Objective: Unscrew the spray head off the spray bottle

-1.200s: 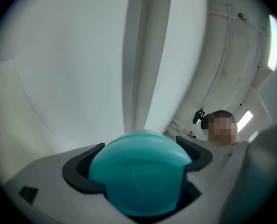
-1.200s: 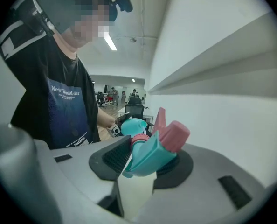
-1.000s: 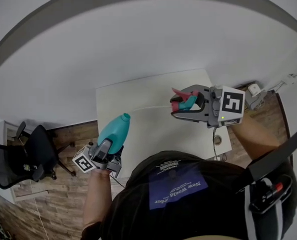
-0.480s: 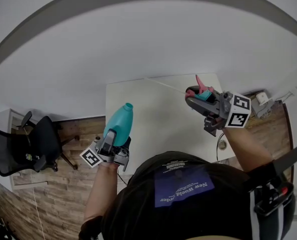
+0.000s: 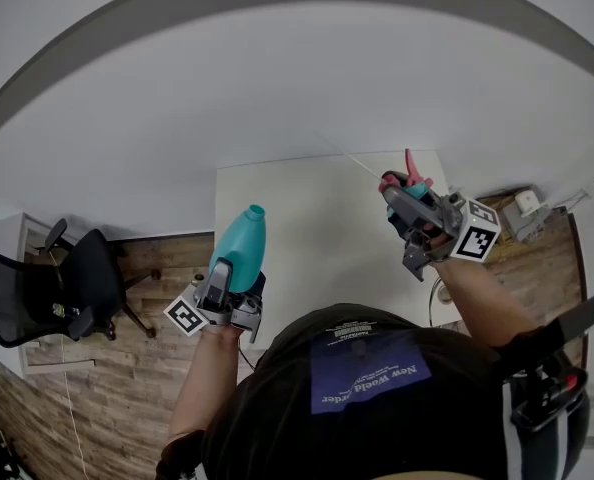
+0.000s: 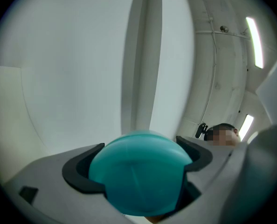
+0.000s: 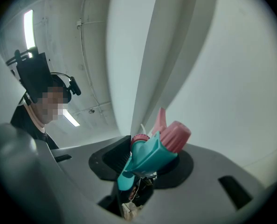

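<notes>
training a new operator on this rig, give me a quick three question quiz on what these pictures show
1. True or false: the spray head is screwed onto the bottle.
2. Which gripper holds the bottle? A) left gripper B) right gripper C) neither
3. What colour is the spray head's nozzle tip?

Key:
1. False. The right gripper holds the spray head apart from the bottle.
2. A
3. Pink
</notes>
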`<state>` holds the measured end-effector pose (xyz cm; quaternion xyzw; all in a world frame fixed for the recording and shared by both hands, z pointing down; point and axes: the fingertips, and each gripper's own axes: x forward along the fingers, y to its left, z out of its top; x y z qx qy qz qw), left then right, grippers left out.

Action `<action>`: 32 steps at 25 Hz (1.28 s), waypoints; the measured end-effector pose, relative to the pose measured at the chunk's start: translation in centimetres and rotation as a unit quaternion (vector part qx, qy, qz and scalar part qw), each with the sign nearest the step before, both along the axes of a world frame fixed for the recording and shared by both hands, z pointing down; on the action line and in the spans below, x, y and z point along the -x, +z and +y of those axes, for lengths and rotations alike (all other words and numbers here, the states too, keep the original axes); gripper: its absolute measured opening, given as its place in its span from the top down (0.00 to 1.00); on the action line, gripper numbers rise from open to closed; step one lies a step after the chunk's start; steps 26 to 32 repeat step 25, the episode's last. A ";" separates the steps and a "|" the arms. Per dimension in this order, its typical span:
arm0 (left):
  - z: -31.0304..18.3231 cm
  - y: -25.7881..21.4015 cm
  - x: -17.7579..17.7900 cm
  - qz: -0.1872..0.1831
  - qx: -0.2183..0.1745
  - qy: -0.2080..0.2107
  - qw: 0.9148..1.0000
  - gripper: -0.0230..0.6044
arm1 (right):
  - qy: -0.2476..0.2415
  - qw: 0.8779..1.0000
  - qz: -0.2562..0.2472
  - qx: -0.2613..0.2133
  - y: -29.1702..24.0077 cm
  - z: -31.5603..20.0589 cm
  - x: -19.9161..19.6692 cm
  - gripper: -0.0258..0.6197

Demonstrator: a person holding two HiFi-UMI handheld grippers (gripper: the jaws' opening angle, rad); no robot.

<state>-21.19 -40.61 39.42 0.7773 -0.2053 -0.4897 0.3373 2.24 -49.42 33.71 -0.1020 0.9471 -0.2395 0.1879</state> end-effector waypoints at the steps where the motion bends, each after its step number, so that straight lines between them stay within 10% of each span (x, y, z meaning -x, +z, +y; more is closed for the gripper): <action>1: 0.0 0.0 0.0 0.002 0.001 0.000 1.000 0.18 | 0.001 1.000 0.000 0.000 0.0 0.0 0.0 0.75; 32: -0.2 -0.2 -0.4 -0.002 0.000 0.004 1.000 0.18 | -0.002 1.000 0.011 -0.008 0.3 0.0 0.0 0.75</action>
